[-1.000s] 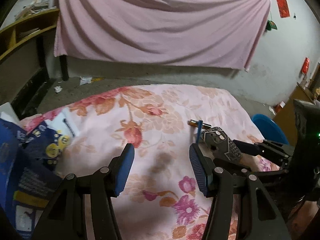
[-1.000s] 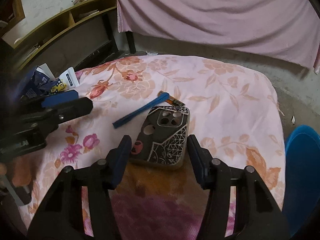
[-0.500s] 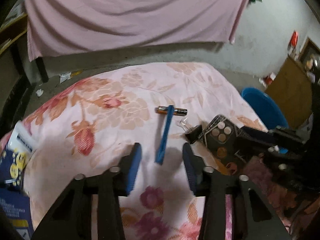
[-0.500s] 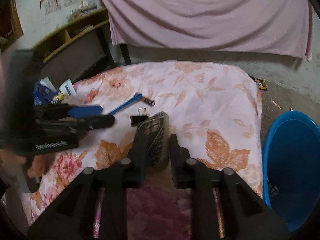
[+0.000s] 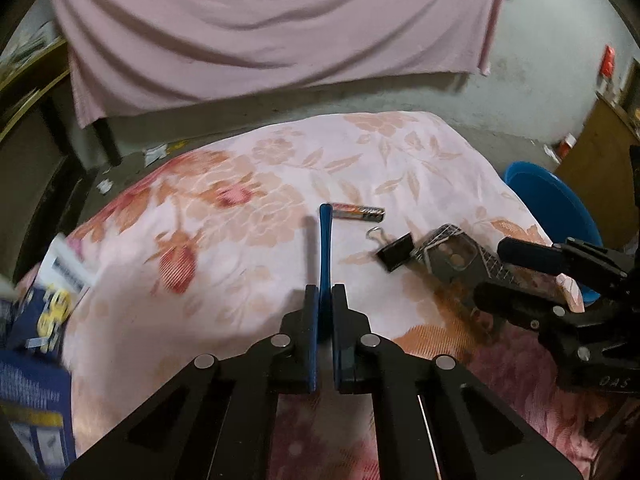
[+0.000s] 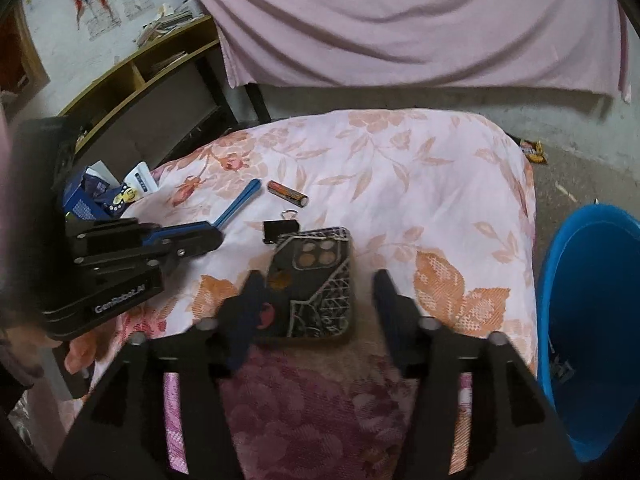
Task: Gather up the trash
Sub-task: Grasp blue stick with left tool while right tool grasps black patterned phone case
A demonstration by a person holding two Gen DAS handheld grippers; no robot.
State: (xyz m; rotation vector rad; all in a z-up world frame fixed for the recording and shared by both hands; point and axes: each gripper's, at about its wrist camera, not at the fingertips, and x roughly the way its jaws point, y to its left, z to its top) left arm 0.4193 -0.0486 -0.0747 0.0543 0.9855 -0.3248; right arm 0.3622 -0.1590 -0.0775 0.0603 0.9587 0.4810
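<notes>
A blue stick (image 5: 325,248) lies on the floral cloth. My left gripper (image 5: 325,300) is shut on its near end; the same hold shows in the right wrist view (image 6: 212,232), with the stick (image 6: 240,200) pointing away. A black patterned phone case (image 6: 316,280) lies flat between the spread fingers of my right gripper (image 6: 318,280), which is open and not touching it. The case also shows in the left wrist view (image 5: 456,256). A battery (image 6: 287,193) and a black binder clip (image 6: 280,230) lie just beyond the case.
A blue bin (image 6: 592,320) stands on the floor right of the table. Blue and white packaging (image 6: 100,192) lies at the table's left edge. A wooden shelf (image 6: 140,76) stands at the back left, and a pink curtain (image 6: 400,20) hangs behind.
My left gripper moved right to the blue stick and shut on it. My right gripper had shut on the phone case, then opened; the case lies flat again.
</notes>
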